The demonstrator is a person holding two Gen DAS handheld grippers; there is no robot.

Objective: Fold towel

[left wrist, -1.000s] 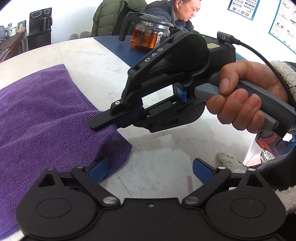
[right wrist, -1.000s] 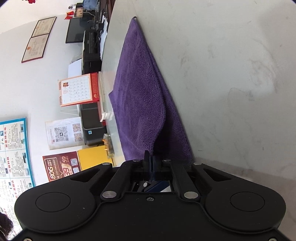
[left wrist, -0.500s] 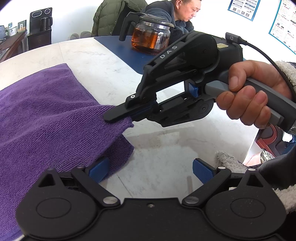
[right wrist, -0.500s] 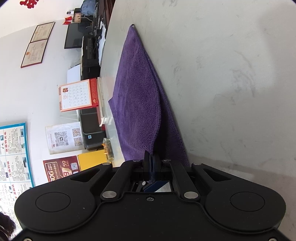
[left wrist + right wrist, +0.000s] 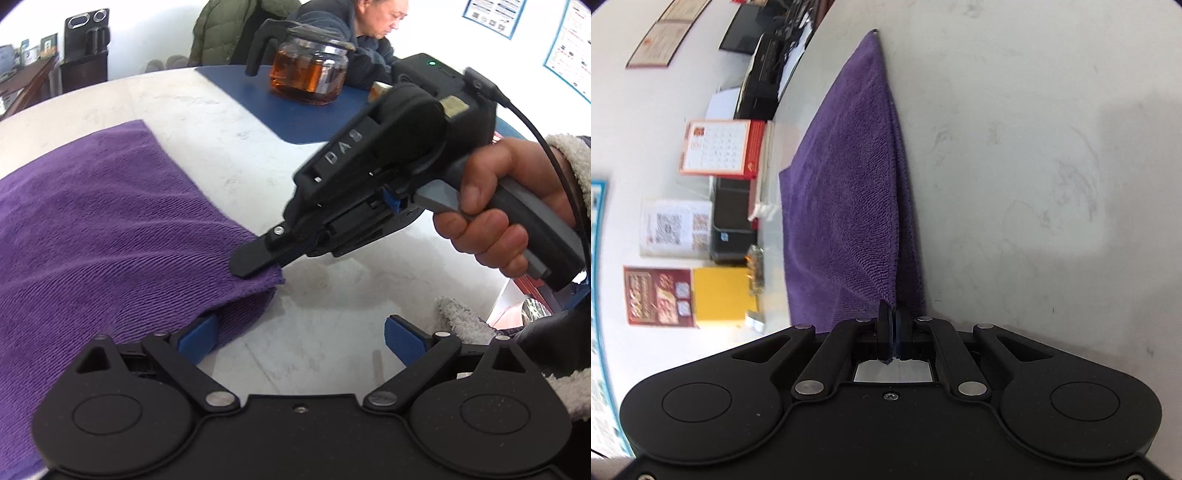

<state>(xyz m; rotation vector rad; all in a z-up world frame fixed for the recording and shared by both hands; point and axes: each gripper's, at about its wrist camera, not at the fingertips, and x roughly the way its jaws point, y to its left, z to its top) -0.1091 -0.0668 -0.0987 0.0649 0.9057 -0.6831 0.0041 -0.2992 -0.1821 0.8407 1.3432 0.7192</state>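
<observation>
Room: white walls with posters and a calendar; a person sits far back behind a glass teapot of brown tea.
Table: a pale round table, mostly bare on the right side.
Towel: the purple towel lies flat on the table, off to the left in the left wrist view. One corner is lifted off the table.
Right gripper: its jaws are pinched tight on that lifted corner. A hand squeezes the handle.
Left gripper: its jaws stand wide apart with nothing between them. The left blue pad sits just beside the towel's near edge, under the raised corner.
Long way of the towel: in the right wrist view the towel runs straight away from the claw, from the held corner to a far pointed corner.
Which hand is closer: the right one already has its corner. The left one is near the lower layer but not holding it.
Next move, my guess: the held corner needs to travel along the towel's long way, over to the far end, to make the fold.
</observation>
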